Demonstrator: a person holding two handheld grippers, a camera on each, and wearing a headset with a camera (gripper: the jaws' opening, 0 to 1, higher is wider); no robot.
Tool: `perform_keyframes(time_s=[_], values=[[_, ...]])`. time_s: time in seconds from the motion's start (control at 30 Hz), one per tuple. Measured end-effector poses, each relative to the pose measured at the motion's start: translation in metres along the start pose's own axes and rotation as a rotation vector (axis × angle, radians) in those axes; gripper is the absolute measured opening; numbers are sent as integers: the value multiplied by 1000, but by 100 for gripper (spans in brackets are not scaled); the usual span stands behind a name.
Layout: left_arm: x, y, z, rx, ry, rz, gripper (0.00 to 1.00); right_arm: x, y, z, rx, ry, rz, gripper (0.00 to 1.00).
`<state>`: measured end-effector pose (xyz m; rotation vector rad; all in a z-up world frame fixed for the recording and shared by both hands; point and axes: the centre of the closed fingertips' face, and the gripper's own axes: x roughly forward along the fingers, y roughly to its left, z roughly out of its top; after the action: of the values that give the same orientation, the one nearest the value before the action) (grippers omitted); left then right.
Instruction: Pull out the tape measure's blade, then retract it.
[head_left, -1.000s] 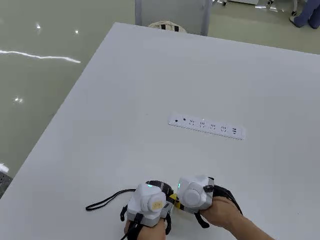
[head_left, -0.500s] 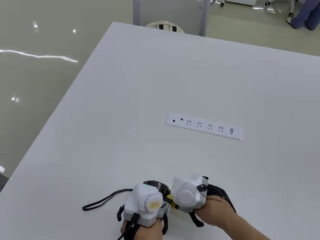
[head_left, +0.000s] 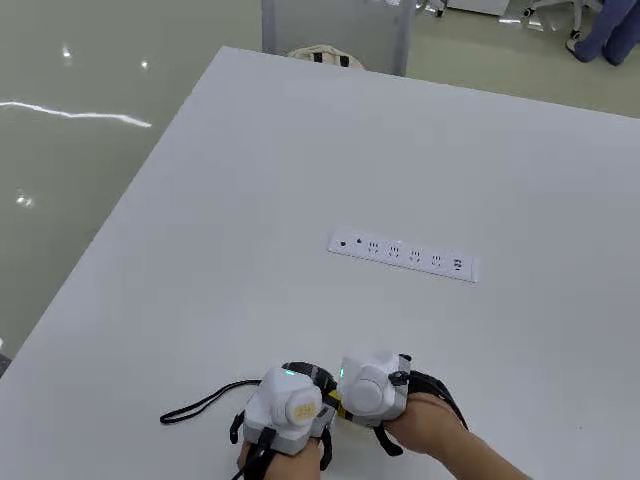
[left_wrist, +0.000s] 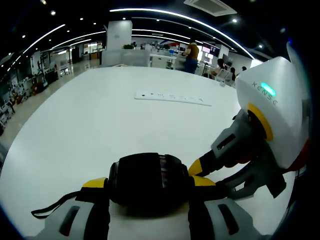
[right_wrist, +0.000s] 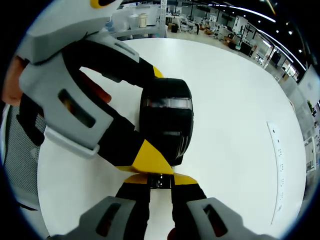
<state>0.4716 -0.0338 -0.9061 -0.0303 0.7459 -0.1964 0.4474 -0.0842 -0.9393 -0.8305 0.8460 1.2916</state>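
Bench: white table (head_left: 300, 180), seen from the head view. All the work is at the near edge, left of centre.

Far left of the group: a black wrist strap (head_left: 200, 405) lies slack on the table. It loops leftward and runs back toward the tape measure.

Left gripper (left_wrist: 147, 184): the jaws are set narrow and clamp the tape measure (left_wrist: 147, 177) across its case, one yellow-tipped jaw on each side. The case is black and rounded, and it sits low, on or just above the table; I cannot tell whether it touches. A ribbed band across the top of the case faces the left gripper view's camera.

Tape measure orientation: the case's long axis runs left-right in the scene, across the left gripper's jaws. The blade end points right, toward the right gripper (right_wrist: 161, 182).

Right gripper: it meets the case nearly head-on from the right. Its jaws are pinched almost together on the blade tip (right_wrist: 161, 181), a small metal piece just below the case in the right gripper view. The tip sits just beside the case, and hardly any blade shows between the two. In the head view the two grippers are side by side and touching or nearly so. A hand (head_left: 430, 425) is behind the right one.

Farther right and farther away: a white power strip (head_left: 402, 255) lies flat, well apart from the grippers, with its long axis left-right.
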Motion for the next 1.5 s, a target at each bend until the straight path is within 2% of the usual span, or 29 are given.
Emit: perform_keyframes(time_s=[0.33, 0.5, 0.6, 0.9, 1.17, 1.3, 1.5], values=[[0, 1, 0, -14, -2, -3, 62, 0, 0, 0, 16, 2, -8, 16], [0, 1, 0, -2, -5, -6, 62, -1, -1, 0, 27, 3, -19, 17], [-2, 2, 1, -17, -11, -10, 62, -1, -1, -1, 38, 0, -28, 18], [-5, 1, 1, -1, -13, -28, 62, -2, -1, -4, 83, -6, -46, 22], [-8, 0, 1, -2, -12, -47, 61, -4, 1, -6, 179, -37, -74, 29], [-12, -2, 1, 1, -10, -57, 62, -10, 0, -5, 233, -60, -106, 33], [-17, -3, -4, 14, 3, -70, 62, -15, 1, -3, 302, -89, -129, 37]])
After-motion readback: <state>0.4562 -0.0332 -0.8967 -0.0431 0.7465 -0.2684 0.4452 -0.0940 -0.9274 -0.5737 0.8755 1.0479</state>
